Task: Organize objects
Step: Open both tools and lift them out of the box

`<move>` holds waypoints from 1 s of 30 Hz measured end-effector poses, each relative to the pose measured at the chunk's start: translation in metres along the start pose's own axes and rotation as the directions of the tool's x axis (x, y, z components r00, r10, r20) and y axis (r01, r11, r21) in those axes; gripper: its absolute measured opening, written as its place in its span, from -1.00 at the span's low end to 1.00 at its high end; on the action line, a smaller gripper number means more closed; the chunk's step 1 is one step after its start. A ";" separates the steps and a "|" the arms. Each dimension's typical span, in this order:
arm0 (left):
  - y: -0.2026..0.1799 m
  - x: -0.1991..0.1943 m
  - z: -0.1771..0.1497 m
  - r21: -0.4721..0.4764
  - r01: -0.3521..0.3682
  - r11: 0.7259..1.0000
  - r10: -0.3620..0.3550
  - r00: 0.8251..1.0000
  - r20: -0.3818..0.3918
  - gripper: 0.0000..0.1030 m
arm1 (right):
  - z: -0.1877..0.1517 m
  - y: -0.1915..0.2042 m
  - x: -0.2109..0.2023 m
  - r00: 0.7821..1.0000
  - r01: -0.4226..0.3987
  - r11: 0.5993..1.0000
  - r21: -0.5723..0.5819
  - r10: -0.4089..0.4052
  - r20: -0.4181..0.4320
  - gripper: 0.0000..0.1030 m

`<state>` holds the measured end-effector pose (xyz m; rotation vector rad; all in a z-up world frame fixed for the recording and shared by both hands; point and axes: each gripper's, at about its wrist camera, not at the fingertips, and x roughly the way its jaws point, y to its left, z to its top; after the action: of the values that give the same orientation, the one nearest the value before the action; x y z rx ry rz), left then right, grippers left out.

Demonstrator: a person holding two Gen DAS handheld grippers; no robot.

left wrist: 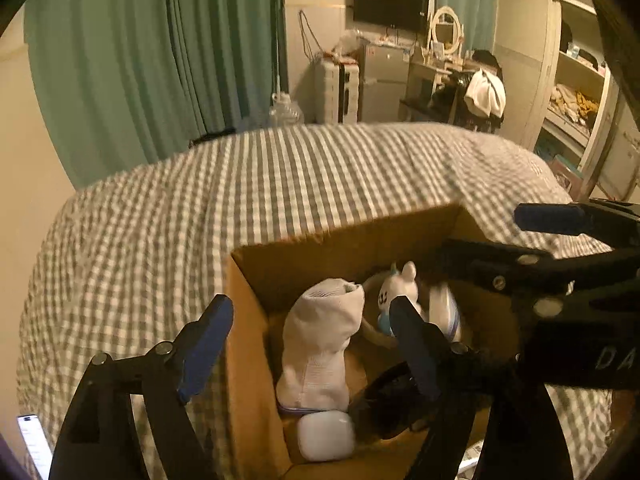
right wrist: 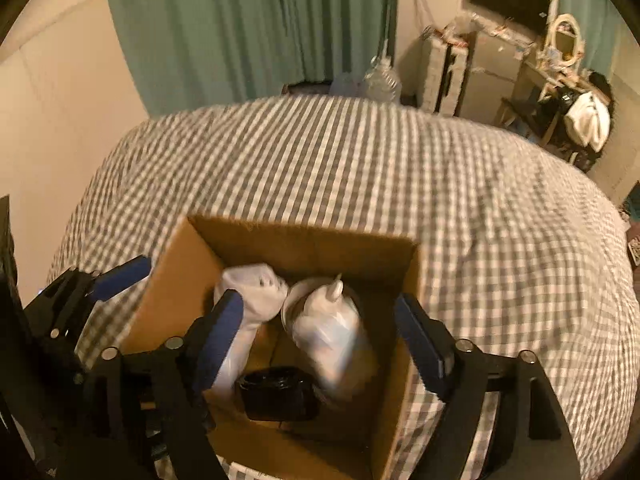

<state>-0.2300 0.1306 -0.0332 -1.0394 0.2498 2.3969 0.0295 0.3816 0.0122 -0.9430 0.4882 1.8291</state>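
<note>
An open cardboard box (left wrist: 248, 320) sits on the checked bed, also in the right wrist view (right wrist: 172, 264). Inside lie a rolled white sock (left wrist: 320, 344), a small white plush toy (left wrist: 396, 288), a white case (left wrist: 326, 434) and a black object (left wrist: 384, 400). In the right wrist view a blurred white bottle (right wrist: 328, 328) with a pointed tip is in the box beside the sock (right wrist: 252, 296) and a black box (right wrist: 276, 394). My left gripper (left wrist: 310, 348) is open over the box's left wall. My right gripper (right wrist: 320, 340) is open above the box, empty.
The grey-and-white checked bedcover (left wrist: 280, 184) spreads all around the box. Green curtains (left wrist: 160, 60) hang behind the bed. A fridge, a desk with a mirror and open shelves (left wrist: 572, 96) stand at the far right. A lit phone screen (left wrist: 34, 444) lies at the lower left.
</note>
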 end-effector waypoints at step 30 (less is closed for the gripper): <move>0.028 -0.266 -0.053 0.064 -0.039 0.997 0.016 0.946 0.323 1.00 | -0.104 0.075 -0.294 0.905 0.208 0.978 0.032 -0.205 0.372 0.95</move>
<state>-0.0582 -0.0132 0.1215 -0.6024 0.2296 2.5178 0.0658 0.1063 0.1723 -0.6018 0.1359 1.7607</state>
